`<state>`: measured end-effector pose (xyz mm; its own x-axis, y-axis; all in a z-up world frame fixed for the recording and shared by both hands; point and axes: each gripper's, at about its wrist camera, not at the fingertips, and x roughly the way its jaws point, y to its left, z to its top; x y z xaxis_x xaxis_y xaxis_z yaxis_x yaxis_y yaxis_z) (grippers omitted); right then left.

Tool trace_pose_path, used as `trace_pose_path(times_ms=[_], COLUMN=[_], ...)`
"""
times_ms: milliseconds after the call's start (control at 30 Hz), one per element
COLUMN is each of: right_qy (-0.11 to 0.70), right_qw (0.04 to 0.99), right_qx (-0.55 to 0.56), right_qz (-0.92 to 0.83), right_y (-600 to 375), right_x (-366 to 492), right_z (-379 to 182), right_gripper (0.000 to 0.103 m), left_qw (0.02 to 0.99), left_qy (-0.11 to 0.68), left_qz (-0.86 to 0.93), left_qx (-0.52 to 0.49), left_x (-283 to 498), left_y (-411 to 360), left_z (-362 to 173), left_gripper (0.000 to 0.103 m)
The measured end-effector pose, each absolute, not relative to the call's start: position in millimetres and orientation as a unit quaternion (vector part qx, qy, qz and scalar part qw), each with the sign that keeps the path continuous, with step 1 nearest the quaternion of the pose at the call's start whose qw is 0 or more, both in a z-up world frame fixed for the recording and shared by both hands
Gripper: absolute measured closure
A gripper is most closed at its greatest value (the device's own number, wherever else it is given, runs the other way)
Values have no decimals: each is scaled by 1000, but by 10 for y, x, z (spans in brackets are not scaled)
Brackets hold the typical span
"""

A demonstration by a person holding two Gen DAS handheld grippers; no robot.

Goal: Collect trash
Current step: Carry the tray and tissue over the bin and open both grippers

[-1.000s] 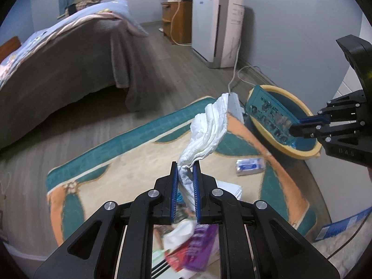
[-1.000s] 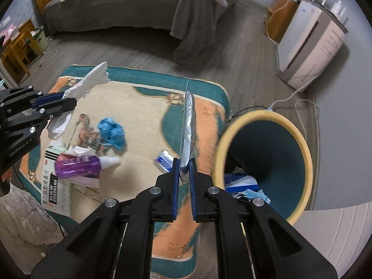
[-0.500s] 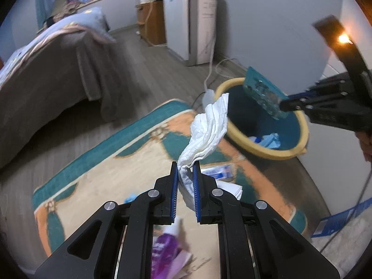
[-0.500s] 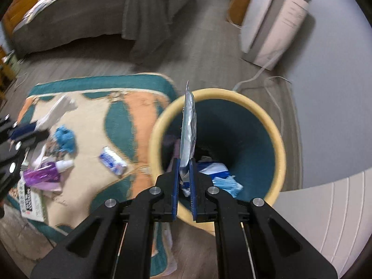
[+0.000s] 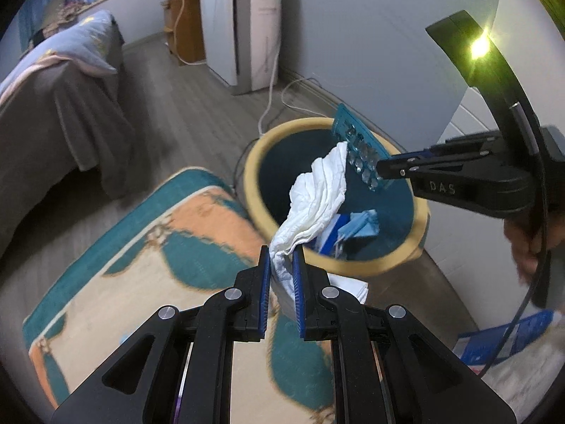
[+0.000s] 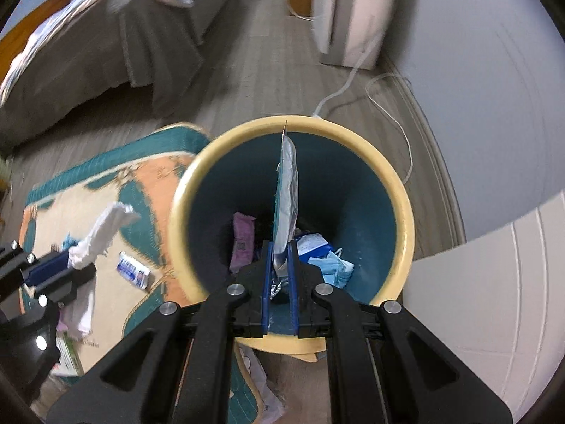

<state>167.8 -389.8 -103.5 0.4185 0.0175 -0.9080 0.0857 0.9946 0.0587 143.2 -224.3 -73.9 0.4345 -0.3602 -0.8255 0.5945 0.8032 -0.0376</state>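
My left gripper (image 5: 281,252) is shut on a crumpled white tissue (image 5: 316,198) and holds it up at the near rim of the yellow-rimmed teal bin (image 5: 252,162). My right gripper (image 6: 280,247) is shut on a teal and silver blister pack (image 6: 287,190), held upright over the open bin (image 6: 402,205). From the left wrist view the right gripper (image 5: 379,171) holds the pack (image 5: 356,141) above the bin's far side. The bin holds a blue mask (image 6: 333,265), a purple wrapper (image 6: 242,240) and papers.
A patterned rug (image 5: 123,268) lies left of the bin, with a small blue-white packet (image 6: 134,274) and other litter on it. A bed (image 5: 46,106) is at left. A white appliance (image 5: 243,28) and its cable (image 5: 270,99) stand behind. A blue box (image 5: 508,335) lies at right.
Both grippers have moved toward the bin. The blister pack went from beside the bin to over its opening. The tissue went from over the rug to the bin's near rim.
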Motion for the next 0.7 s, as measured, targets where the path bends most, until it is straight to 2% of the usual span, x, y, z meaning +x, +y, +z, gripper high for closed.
trace_pose_path(times_ms=[367, 467, 533, 600, 700], right_qy=[522, 510, 513, 518, 520], right_qw=[845, 853, 851, 849, 847], right_qx=[93, 85, 79, 76, 77], right_qz=[-73, -74, -73, -73, -77], right_y=[-4221, -4200, -4171, -4158, -4184], right_x=[1710, 1713, 1722, 1730, 1722], right_z=[-1072, -1019, -1021, -1048, -1049], right_gripper=[95, 94, 92, 83, 71], left_qw=[839, 845, 849, 852, 860], left_qy=[432, 422, 419, 416, 410], left_qz=[-303, -303, -295, -291, -279], left_qx=[131, 126, 129, 127, 123], left_x=[1729, 1777, 1802, 1803, 1820], left_y=[-2721, -2749, -2748, -2730, -2664], left_z=[-750, -707, -692, -683, -669], left_gripper=[90, 85, 74, 49, 35])
